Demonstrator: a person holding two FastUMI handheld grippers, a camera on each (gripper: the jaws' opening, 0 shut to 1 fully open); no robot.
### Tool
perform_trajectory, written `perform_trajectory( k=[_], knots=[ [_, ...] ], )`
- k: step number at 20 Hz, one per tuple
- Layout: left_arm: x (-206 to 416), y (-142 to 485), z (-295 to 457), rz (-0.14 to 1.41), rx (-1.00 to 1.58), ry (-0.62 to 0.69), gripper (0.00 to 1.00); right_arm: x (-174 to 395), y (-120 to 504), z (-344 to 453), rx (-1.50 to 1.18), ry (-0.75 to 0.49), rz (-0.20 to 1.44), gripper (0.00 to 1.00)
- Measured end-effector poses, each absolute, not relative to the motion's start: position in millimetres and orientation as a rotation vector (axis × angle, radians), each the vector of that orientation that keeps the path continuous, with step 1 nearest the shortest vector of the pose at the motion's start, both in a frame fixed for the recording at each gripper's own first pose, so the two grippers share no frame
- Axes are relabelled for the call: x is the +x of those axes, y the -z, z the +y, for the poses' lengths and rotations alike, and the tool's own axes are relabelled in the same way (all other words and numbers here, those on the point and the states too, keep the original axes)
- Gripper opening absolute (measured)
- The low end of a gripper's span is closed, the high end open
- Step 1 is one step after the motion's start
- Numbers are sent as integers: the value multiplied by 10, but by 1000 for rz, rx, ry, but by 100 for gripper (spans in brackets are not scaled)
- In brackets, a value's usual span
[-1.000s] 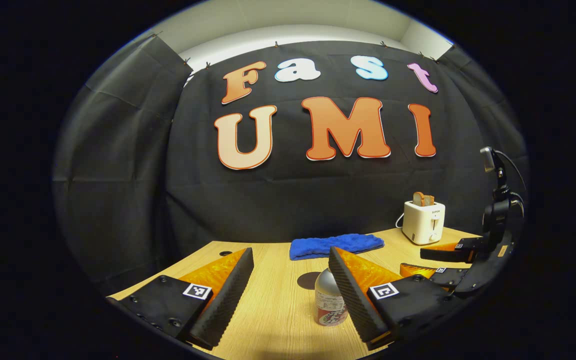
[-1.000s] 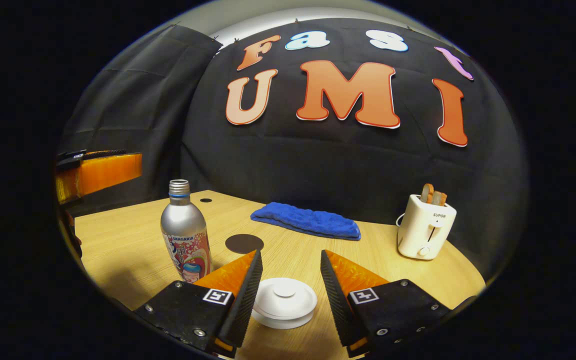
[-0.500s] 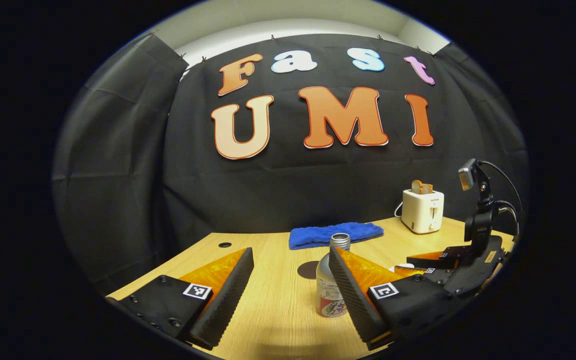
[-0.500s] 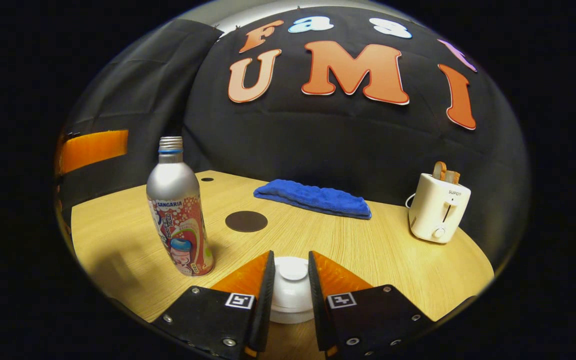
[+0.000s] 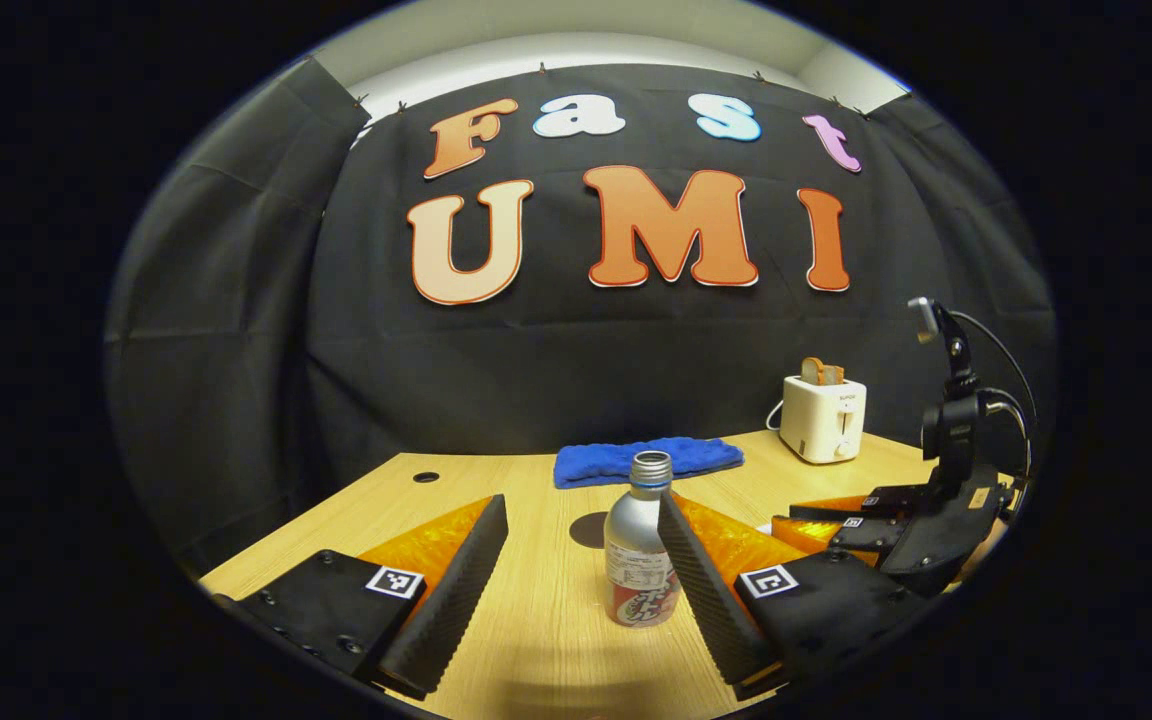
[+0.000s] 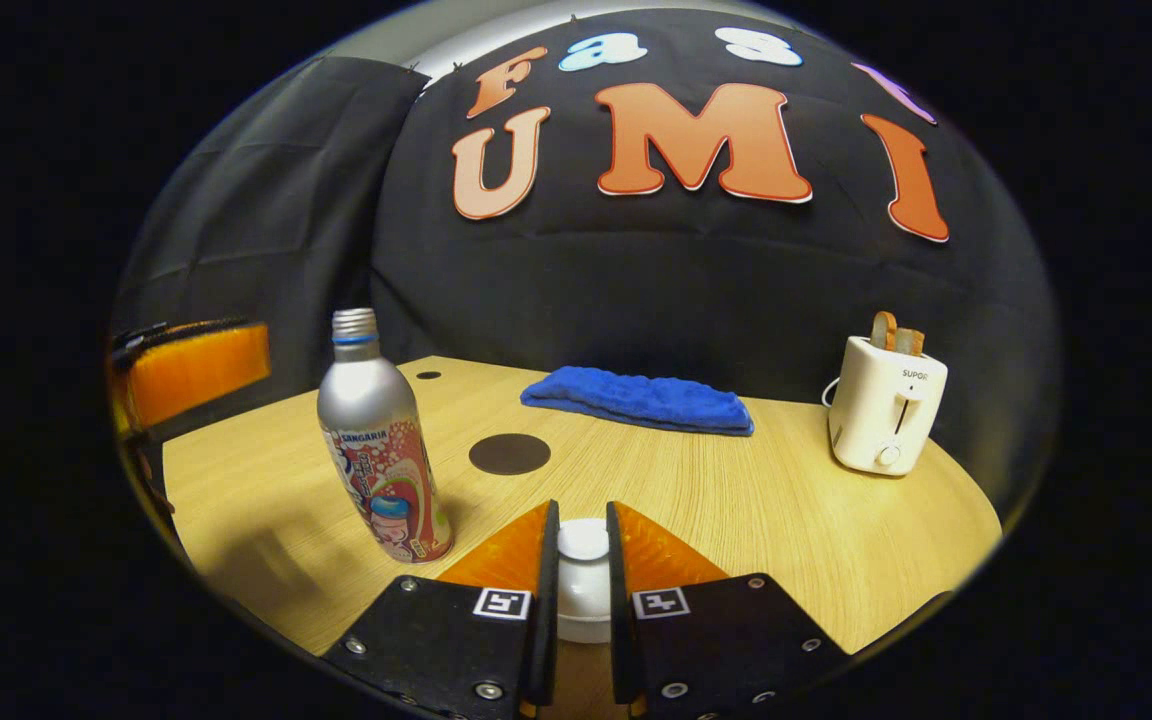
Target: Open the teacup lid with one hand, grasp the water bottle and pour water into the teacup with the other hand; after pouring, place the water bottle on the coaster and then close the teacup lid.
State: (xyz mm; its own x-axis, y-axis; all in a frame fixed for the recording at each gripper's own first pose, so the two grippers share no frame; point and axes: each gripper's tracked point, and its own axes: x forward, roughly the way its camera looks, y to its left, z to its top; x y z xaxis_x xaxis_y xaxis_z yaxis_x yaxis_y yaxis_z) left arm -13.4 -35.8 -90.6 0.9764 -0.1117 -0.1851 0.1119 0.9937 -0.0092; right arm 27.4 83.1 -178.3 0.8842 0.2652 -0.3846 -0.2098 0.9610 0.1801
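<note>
In the left gripper view, the silver water bottle (image 5: pixel 639 548) stands upright on the table, uncapped. It sits between the fingers of my open left gripper (image 5: pixel 581 505), close to the right-hand finger. The dark round coaster (image 5: pixel 588 530) lies just behind it. In the right gripper view, my right gripper (image 6: pixel 582 515) is shut on the knob of the white teacup lid (image 6: pixel 583 542); the cup below is hidden by the fingers. To the left there stand the bottle (image 6: pixel 377 440) and, beyond it, the coaster (image 6: pixel 509 453). The right gripper (image 5: pixel 841 512) also appears low at the right.
A folded blue towel (image 6: pixel 639 400) lies at the back of the wooden table (image 6: pixel 786 510). A white toaster (image 6: pixel 886 415) with bread stands at the back right. The left gripper's orange finger (image 6: pixel 194 368) reaches in from the left edge.
My right gripper closed from wide open onto the lid's knob. The left gripper drew back and levelled, so more of the bottle shows between its still-open fingers.
</note>
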Motion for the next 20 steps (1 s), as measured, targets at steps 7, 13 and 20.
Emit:
perform_trajectory(
  k=[7, 13, 20],
  knots=[
    [-156, 1023, -556, 219, -36, 163, 99, 182, 1490, 415, 105, -184, 349, 23],
    [-145, 1241, -699, 268, -22, 166, 99, 63, 1394, -39, 90, -104, 323, 23],
    [11, 1573, -756, 334, 4, 150, 100, -54, 1396, -336, 70, -66, 313, 23]
  ],
)
